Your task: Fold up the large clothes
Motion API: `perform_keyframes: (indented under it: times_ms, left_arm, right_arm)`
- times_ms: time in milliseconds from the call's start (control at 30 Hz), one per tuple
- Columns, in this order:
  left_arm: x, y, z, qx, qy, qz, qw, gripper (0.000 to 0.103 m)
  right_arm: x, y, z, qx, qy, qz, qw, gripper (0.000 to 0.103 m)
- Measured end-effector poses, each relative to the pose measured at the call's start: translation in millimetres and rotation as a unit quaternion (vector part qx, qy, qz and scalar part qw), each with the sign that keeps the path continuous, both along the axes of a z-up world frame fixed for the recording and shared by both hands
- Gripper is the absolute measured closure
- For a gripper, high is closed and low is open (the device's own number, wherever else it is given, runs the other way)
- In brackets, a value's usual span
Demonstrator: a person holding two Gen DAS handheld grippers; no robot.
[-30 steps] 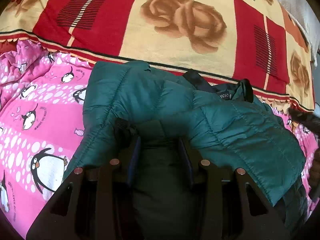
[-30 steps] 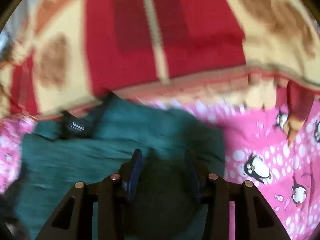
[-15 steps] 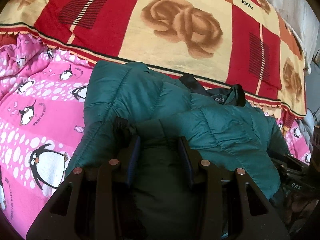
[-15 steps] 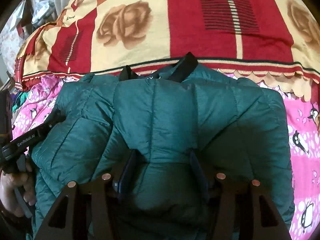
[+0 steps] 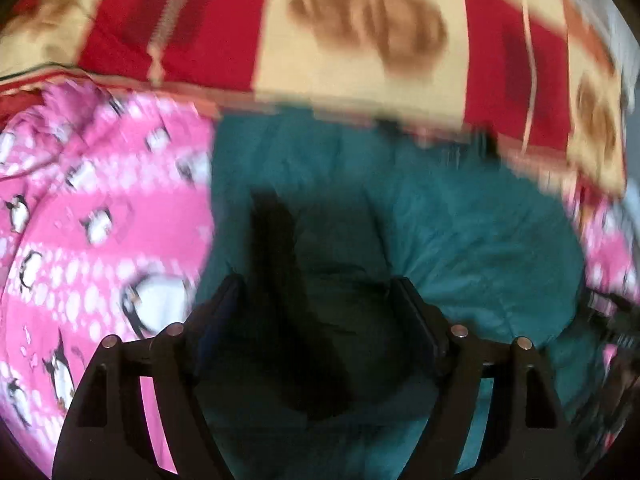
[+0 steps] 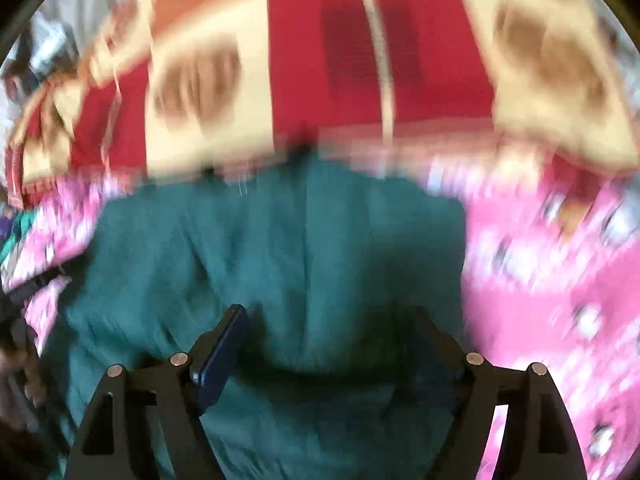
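A dark green puffer jacket lies folded on the bed, its black collar toward the red blanket; it also fills the middle of the right wrist view. My left gripper stands open over the jacket's near edge, with jacket fabric bulging between its fingers. My right gripper is open too, wide apart over a fold of the jacket. Both views are blurred by motion, so I cannot tell if the pads touch the fabric.
A pink penguin-print sheet covers the bed on the left, and shows at the right of the right wrist view. A red and cream rose blanket lies beyond the jacket. The other gripper shows dimly at the far right edge.
Both grippers have opened wider than half a second ago. Both views have turned blurry from fast motion, and the jacket sits lower and closer in each.
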State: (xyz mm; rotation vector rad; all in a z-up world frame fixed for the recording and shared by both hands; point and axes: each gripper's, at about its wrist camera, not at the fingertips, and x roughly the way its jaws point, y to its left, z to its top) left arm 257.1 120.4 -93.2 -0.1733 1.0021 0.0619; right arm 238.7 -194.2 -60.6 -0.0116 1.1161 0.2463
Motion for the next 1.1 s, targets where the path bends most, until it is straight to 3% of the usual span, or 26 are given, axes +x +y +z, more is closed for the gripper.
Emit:
perform_keyframes:
  times_ms: [67, 167, 233, 333, 467, 567, 600, 733, 1100]
  left_arm:
    - [-16, -5, 16, 0.024, -0.028, 0.000, 0.9993, 0.026]
    - [-36, -11, 28, 0.029, -0.047, 0.007, 0.9985, 0.026]
    - [-52, -18, 30, 0.034, -0.061, 0.010, 0.9975, 0.026]
    - [-59, -27, 22, 0.038, -0.063, 0.003, 0.9973, 0.026]
    - [-58, -35, -5, 0.041, -0.037, 0.003, 0.9985, 0.024]
    - [-57, -39, -13, 0.045, -0.038, 0.004, 0.9983, 0.020]
    - [-57, -40, -14, 0.047, -0.039, 0.005, 0.9981, 0.019]
    - [-58, -39, -17, 0.046, -0.045, 0.003, 0.9979, 0.018]
    - [-59, -37, -17, 0.032, -0.047, 0.004, 0.9984, 0.018]
  right_arm:
    - [-8, 3, 12, -0.020, -0.031, 0.009, 0.999, 0.025]
    - [-24, 0, 42, 0.017, -0.061, 0.002, 0.998, 0.025]
    - [-42, -1, 65, 0.024, -0.098, -0.001, 0.995, 0.025]
    - [-64, 0, 72, 0.014, -0.111, -0.009, 0.994, 0.025]
    - [-98, -2, 49, -0.003, -0.093, 0.014, 0.996, 0.025]
    - [-102, 0, -8, -0.051, -0.028, 0.042, 0.997, 0.023]
    - [-107, -5, -17, -0.033, -0.049, 0.037, 0.998, 0.021]
    - [-103, -14, -21, -0.003, -0.051, 0.026, 0.998, 0.013]
    - [-104, -10, -19, -0.008, -0.055, 0.029, 0.998, 0.011]
